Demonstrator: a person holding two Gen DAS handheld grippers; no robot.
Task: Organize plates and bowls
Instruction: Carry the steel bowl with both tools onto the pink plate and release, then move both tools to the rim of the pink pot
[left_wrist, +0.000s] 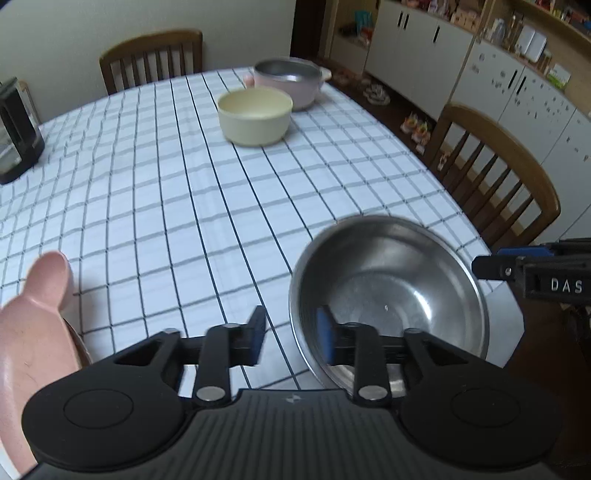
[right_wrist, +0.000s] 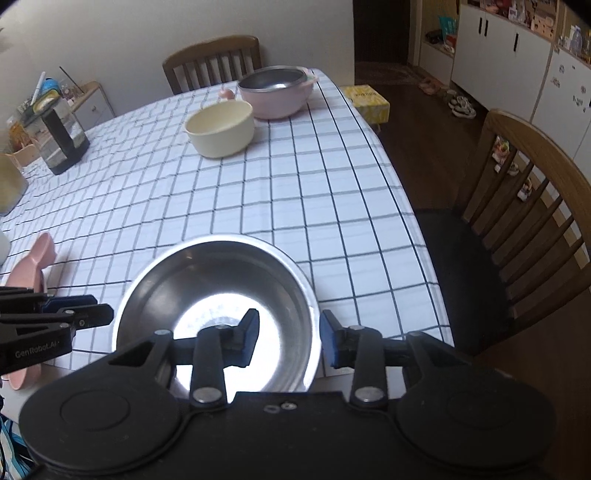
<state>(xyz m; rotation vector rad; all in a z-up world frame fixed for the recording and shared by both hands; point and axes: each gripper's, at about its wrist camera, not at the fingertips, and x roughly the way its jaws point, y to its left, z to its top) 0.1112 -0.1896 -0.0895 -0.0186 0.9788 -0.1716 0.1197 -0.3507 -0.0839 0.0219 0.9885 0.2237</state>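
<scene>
A steel bowl (left_wrist: 391, 295) (right_wrist: 218, 314) sits on the checked tablecloth (left_wrist: 166, 206) at the near edge. My left gripper (left_wrist: 291, 334) is open, straddling the bowl's left rim, one finger inside. My right gripper (right_wrist: 288, 339) is open, straddling the bowl's right rim. A cream bowl (left_wrist: 255, 116) (right_wrist: 221, 128) and a pink bowl with a steel liner (left_wrist: 290, 79) (right_wrist: 275, 90) stand at the far side. A pink plate with ear shapes (left_wrist: 33, 332) (right_wrist: 31, 266) lies at the near left.
A black-framed glass container (left_wrist: 16, 133) (right_wrist: 62, 138) stands at the far left. Wooden chairs stand behind the table (left_wrist: 155, 59) and to the right (right_wrist: 532, 206). White cabinets (left_wrist: 517, 88) line the right wall. A yellow box (right_wrist: 365, 99) lies on the floor.
</scene>
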